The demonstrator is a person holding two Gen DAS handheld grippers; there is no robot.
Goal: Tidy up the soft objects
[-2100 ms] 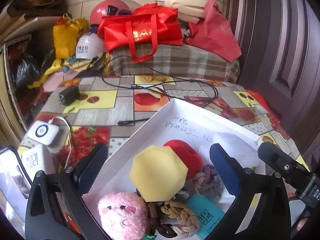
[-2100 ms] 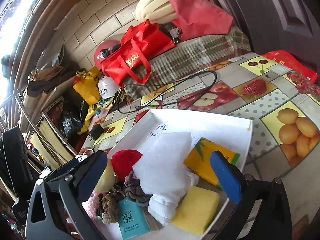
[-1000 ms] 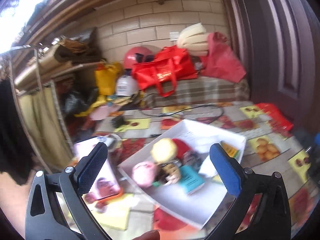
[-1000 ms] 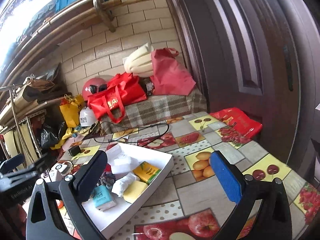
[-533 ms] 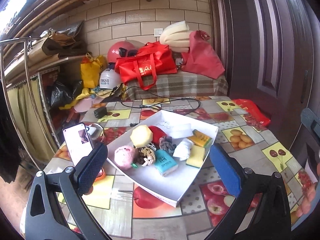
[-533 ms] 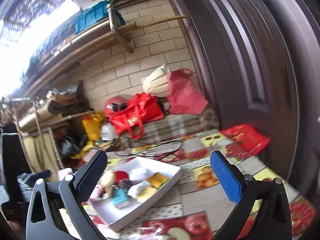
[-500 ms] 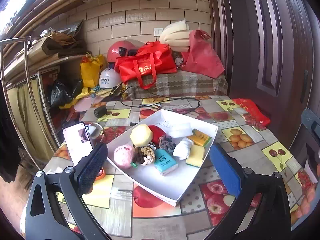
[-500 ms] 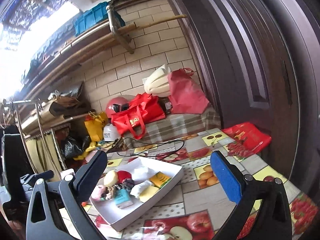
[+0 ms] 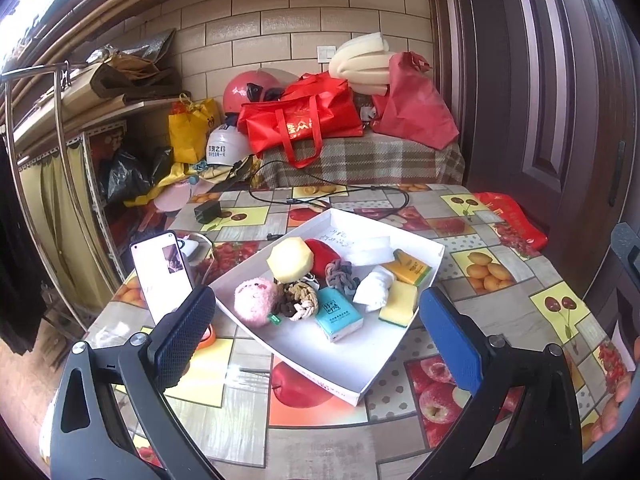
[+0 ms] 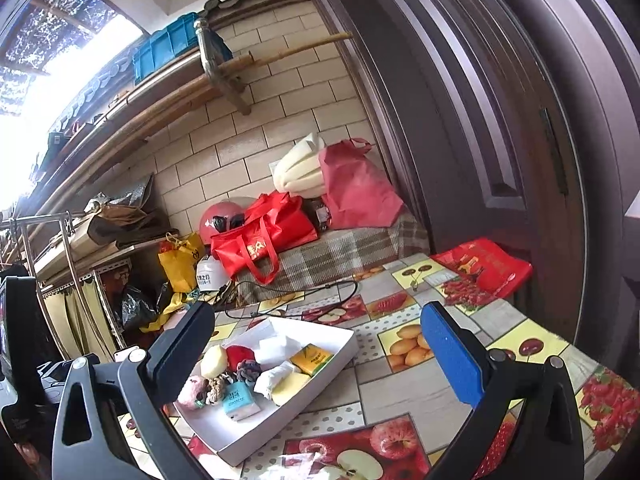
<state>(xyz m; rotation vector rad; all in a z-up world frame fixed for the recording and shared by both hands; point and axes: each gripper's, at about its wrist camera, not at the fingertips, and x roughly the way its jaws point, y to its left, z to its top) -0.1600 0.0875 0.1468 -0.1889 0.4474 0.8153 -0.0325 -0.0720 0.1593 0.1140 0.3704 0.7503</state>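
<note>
Two printed packets (image 9: 339, 313) – unreadable – in white tray (image 9: 420, 322).

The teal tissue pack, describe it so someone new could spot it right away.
Find the white tray on the fruit-print table. The teal tissue pack lies toward its near, emptier end, between the braided rope knot and the yellow sponge. It is the only blue-green, printed rectangle there.

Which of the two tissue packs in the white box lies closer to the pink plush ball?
The teal tissue pack, lying just right of the pink plush ball beside the braided ropes. The yellow-orange tissue pack sits farther off, by the white box wall's far right side.
</note>
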